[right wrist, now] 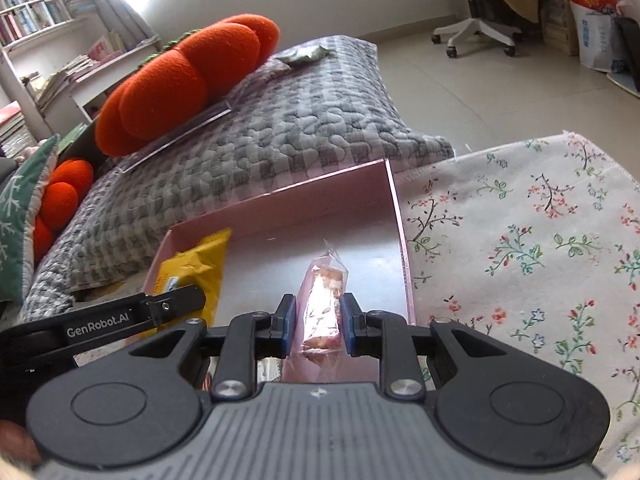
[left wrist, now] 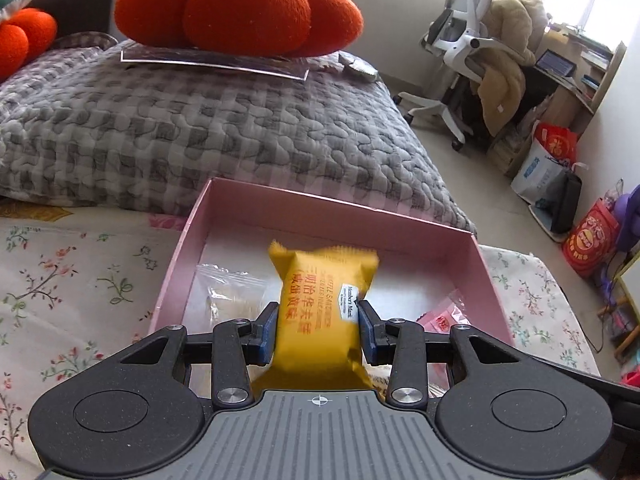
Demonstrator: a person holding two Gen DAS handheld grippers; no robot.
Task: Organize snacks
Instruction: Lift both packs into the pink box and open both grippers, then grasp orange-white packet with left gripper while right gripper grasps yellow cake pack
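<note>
- My left tool (left wrist: 318, 324) grips a yellow foil snack packet (left wrist: 320, 304) over the open pink cardboard box (left wrist: 332, 210), lower centre.
- My right tool (right wrist: 319, 320) clamps a clear-wrapped pink snack (right wrist: 322, 308) there too.
- A clear packet (left wrist: 232, 288) already lies inside; I judge both held snacks remain unplaced.

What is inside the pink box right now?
On the floor of the pink box lie a clear-wrapped snack and a pink packet. The yellow packet held above it hides the middle of the floor.
</note>
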